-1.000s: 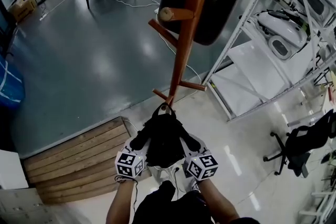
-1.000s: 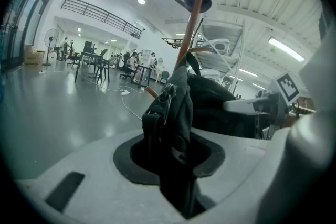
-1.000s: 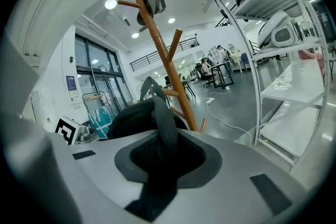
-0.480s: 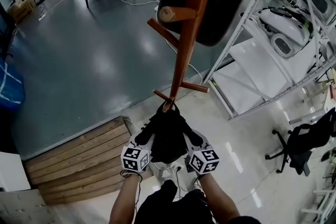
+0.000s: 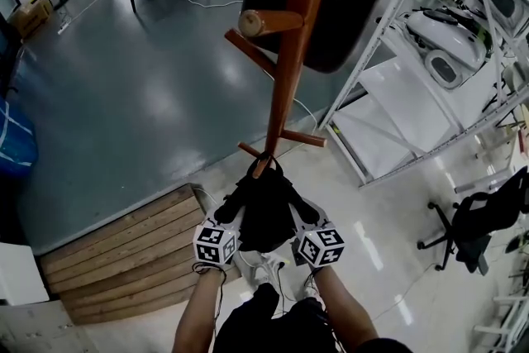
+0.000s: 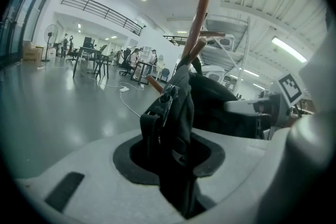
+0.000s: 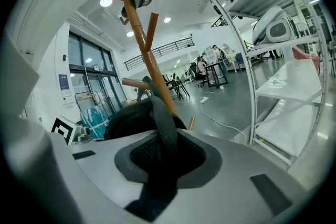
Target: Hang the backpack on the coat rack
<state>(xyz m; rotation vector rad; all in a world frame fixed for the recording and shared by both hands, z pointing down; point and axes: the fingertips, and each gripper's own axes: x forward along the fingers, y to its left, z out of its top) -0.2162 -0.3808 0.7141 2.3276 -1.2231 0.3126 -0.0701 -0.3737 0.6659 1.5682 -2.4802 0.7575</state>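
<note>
Over on the left, the left gripper (image 6: 169, 157) has its jaws drawn partway in and clamped on a black strap of the backpack (image 5: 266, 215), with webbing and a buckle standing up from between the pads. Below it on the floor lies a wooden platform (image 5: 124, 256).

To the centre now: the backpack hangs between both tools, low against the foot of the coat rack (image 5: 289, 70). Its top loop (image 5: 274, 168) sits right at the lowest peg (image 5: 250, 150). Whether the loop is over that peg or only touching it cannot be told.

This bag looks soft and limp. It folds and sags wherever it isn't held, so it likely has no shape of its own. The weight seems modest, since two pinches carry it. The sensible hold is where they have it, high on the straps on either side, which leaves the loop free to go over a peg.

On the right, the right gripper (image 7: 160, 165) is likewise partly closed, biting a padded black strap. Beyond it stands metal shelving (image 5: 388, 112).
</note>
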